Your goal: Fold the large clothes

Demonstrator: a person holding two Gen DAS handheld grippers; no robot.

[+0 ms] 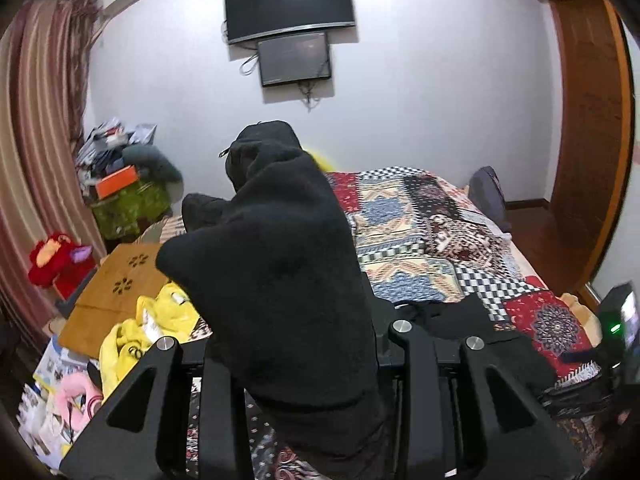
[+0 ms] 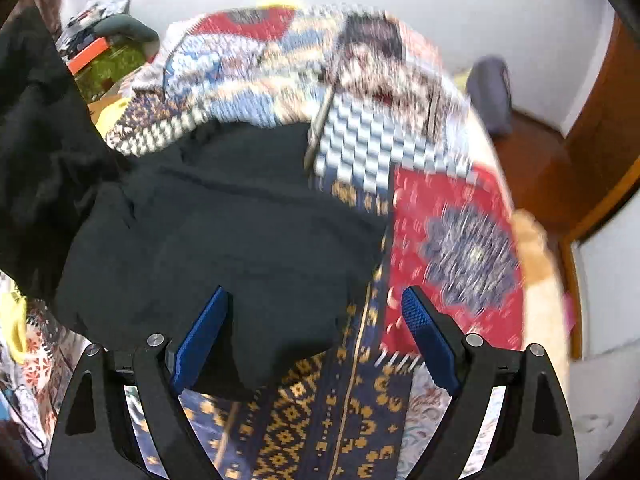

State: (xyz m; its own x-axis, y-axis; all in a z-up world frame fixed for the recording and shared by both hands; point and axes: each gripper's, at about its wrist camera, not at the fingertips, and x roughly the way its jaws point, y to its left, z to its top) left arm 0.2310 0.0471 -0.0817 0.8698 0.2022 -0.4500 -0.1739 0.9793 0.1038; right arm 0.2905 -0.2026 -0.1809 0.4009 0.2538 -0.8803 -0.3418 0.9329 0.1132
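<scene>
A large black fleece garment (image 1: 276, 264) hangs from my left gripper (image 1: 296, 376), which is shut on it and holds it up above the bed; the hood points toward the far wall. The fingertips are hidden under the fabric. In the right wrist view the rest of the black garment (image 2: 224, 220) lies spread on the patchwork bedspread (image 2: 452, 248). My right gripper (image 2: 316, 328) is open, blue pads (image 2: 200, 340) showing, just above the garment's near edge and holding nothing. That view is blurred by motion.
A wooden board (image 1: 116, 292), yellow clothing (image 1: 160, 320) and pink items (image 1: 76, 396) lie at the bed's left side. A pile of boxes (image 1: 124, 184) and a curtain (image 1: 32, 152) stand beyond. Two screens (image 1: 292, 24) hang on the wall. A wooden wardrobe (image 1: 588, 128) is right.
</scene>
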